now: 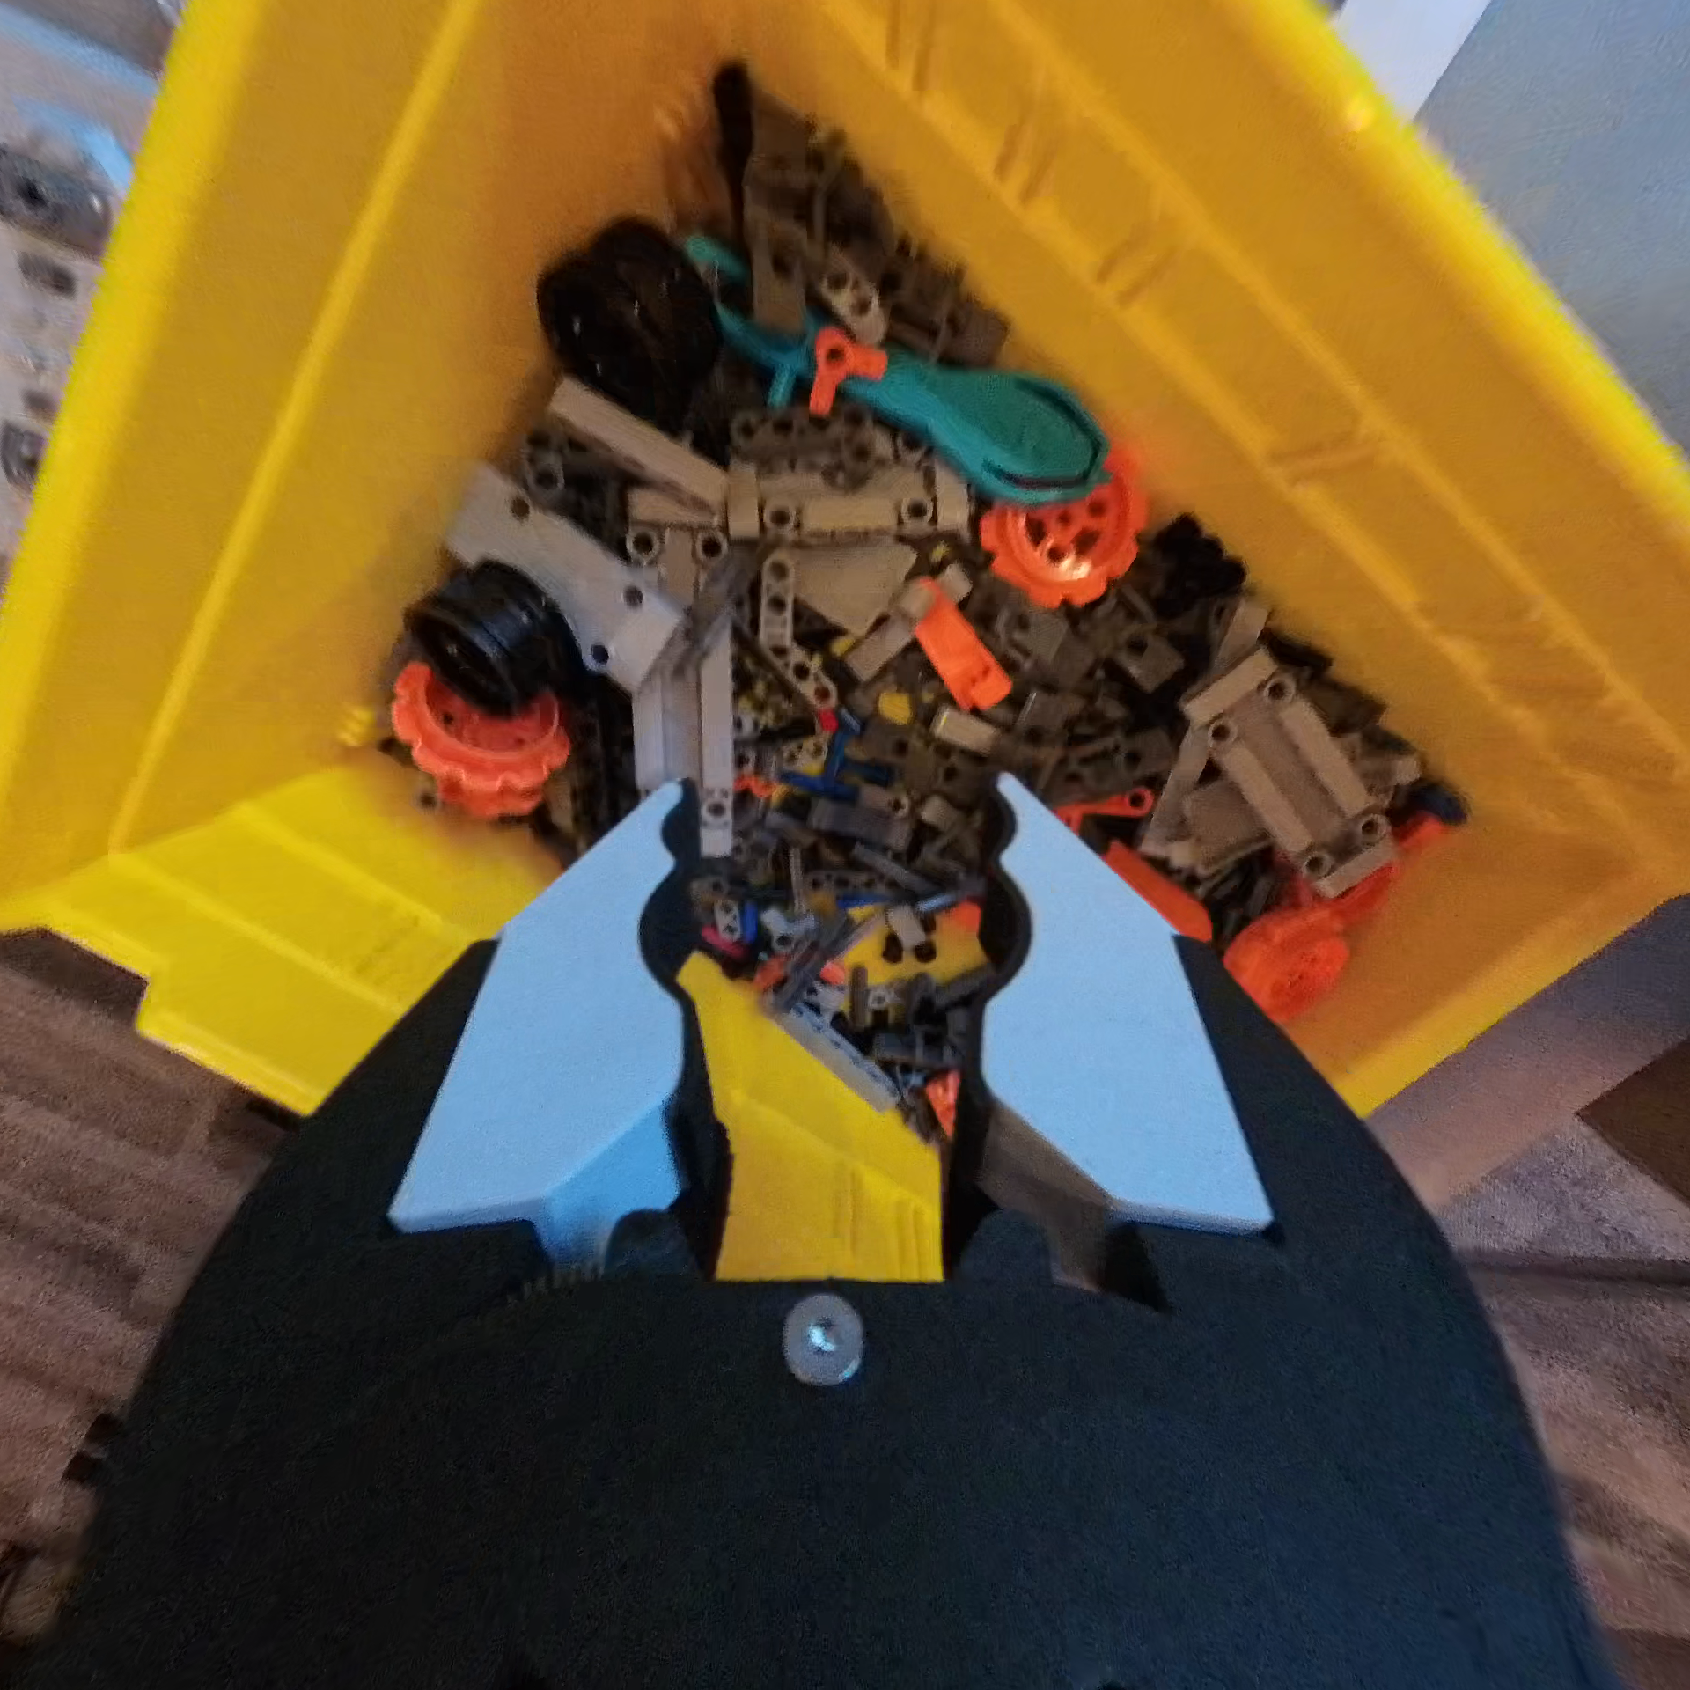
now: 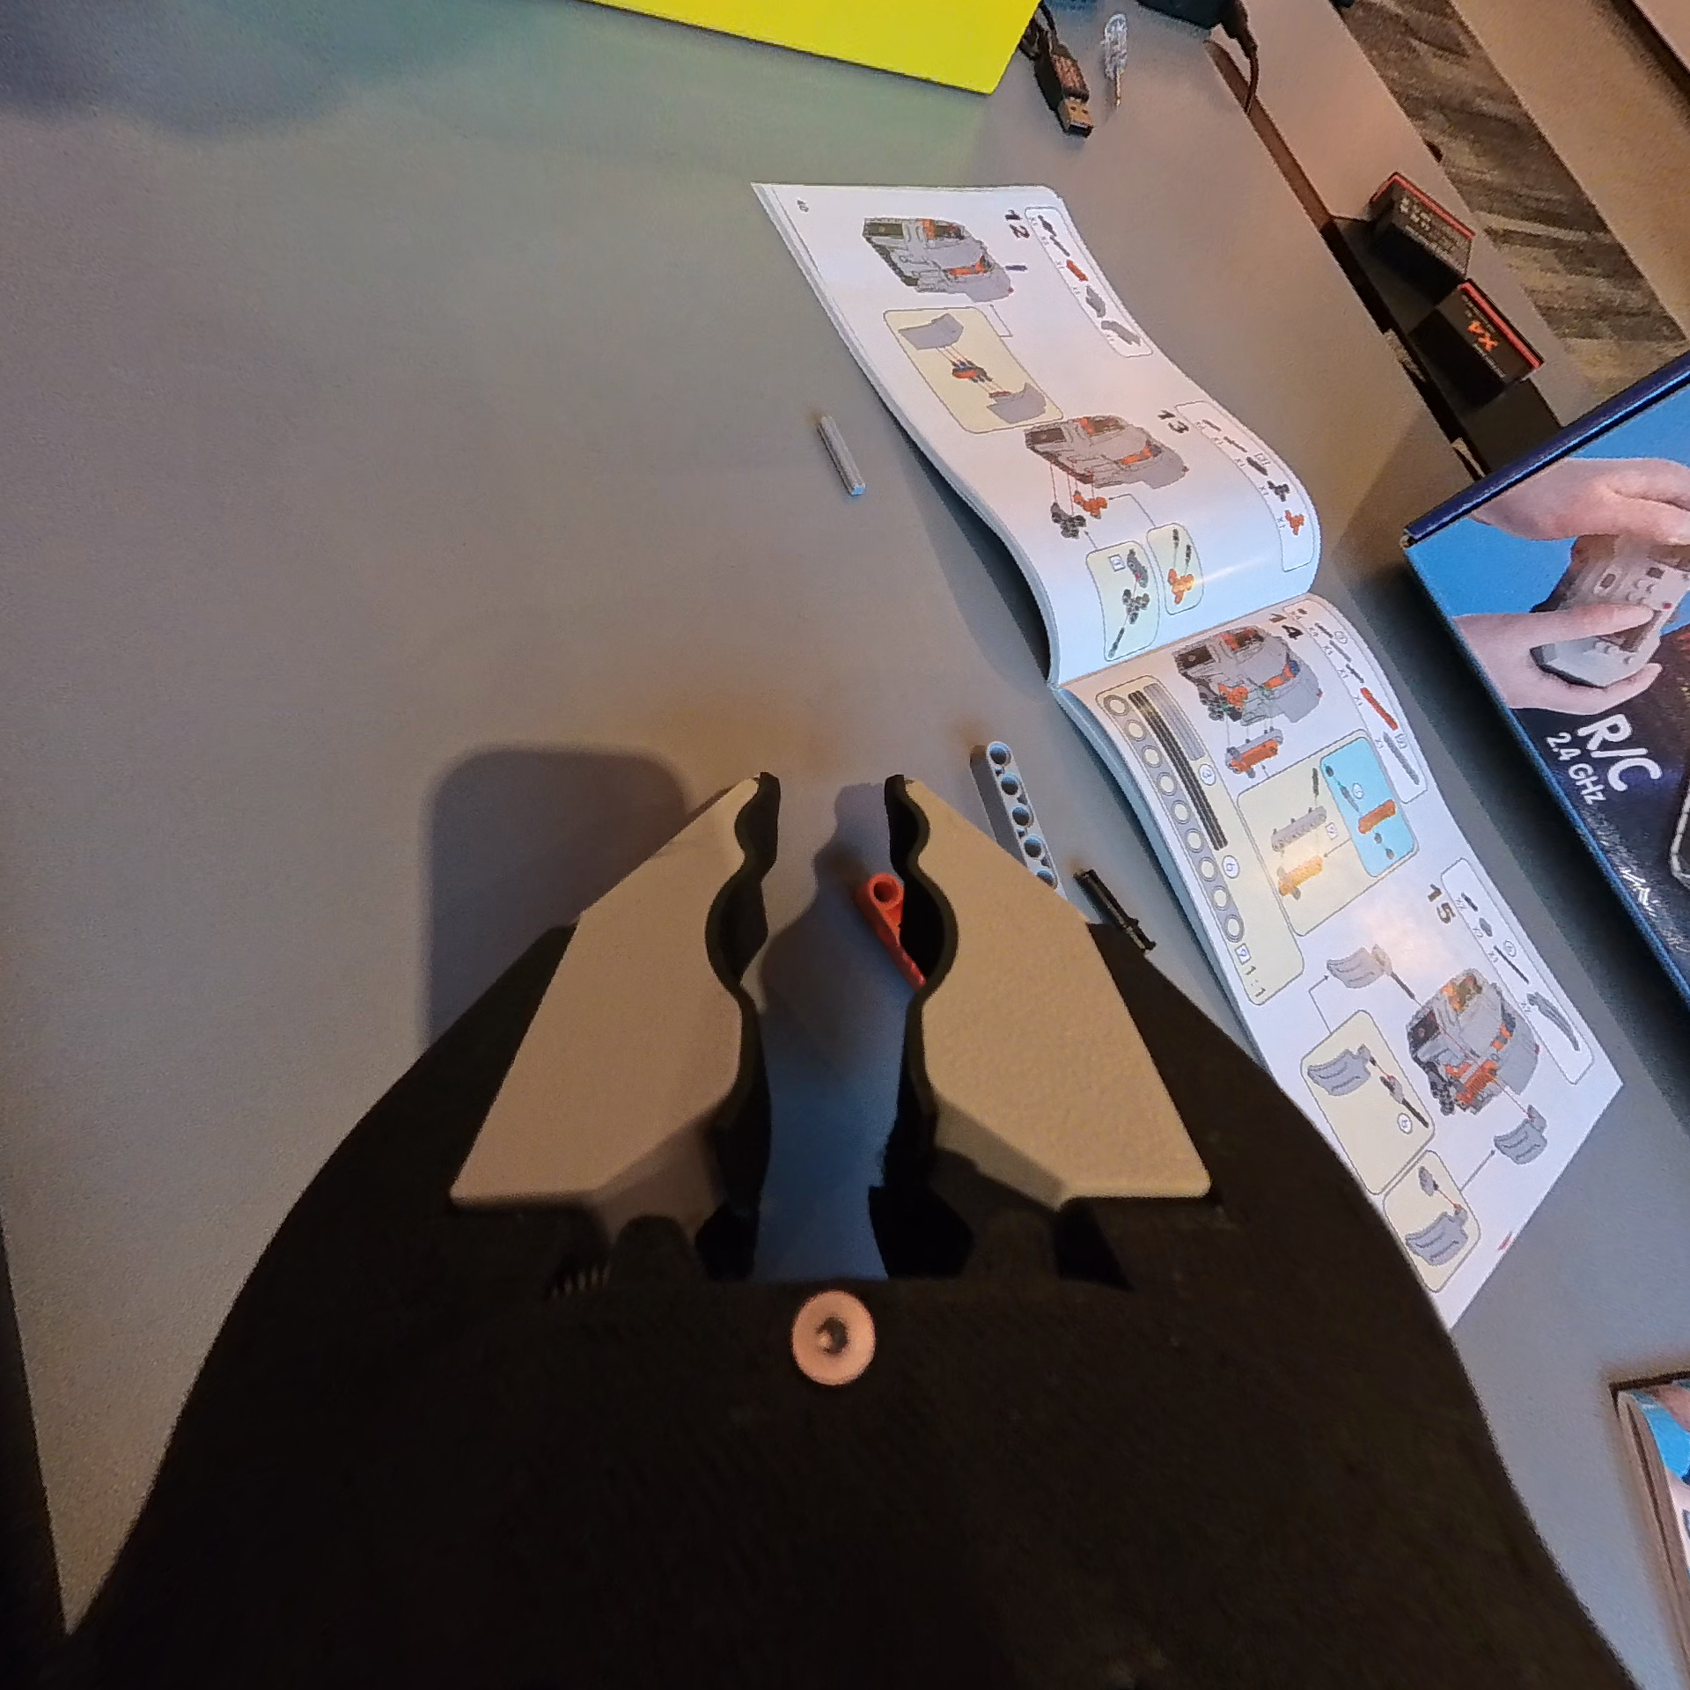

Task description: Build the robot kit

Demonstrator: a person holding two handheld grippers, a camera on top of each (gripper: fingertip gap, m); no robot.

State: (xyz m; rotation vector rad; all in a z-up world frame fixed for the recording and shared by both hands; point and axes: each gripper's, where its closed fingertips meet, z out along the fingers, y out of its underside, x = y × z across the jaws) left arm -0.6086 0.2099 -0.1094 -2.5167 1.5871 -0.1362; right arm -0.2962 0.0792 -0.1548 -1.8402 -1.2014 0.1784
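In the left wrist view my left gripper (image 1: 841, 785) is open and empty. It hangs over a yellow bin (image 1: 320, 366) filled with loose grey, black and orange building parts. Among them are a black tyre (image 1: 631, 311), a teal piece (image 1: 969, 421) and two orange gear wheels (image 1: 1065, 540) (image 1: 475, 750). In the right wrist view my right gripper (image 2: 832, 782) is narrowly open, low over a grey table (image 2: 366, 457). A small orange pin (image 2: 885, 924) lies between the jaws, close against the right finger. I cannot tell whether it touches.
A grey holed beam (image 2: 1015, 809) and a black pin (image 2: 1111, 907) lie just right of the right gripper. A grey axle (image 2: 841, 454) lies farther off. An open instruction booklet (image 2: 1189, 640) and a blue box (image 2: 1600, 640) lie to the right. A yellow edge (image 2: 823, 27) and a cable plug (image 2: 1065, 82) are at the far end.
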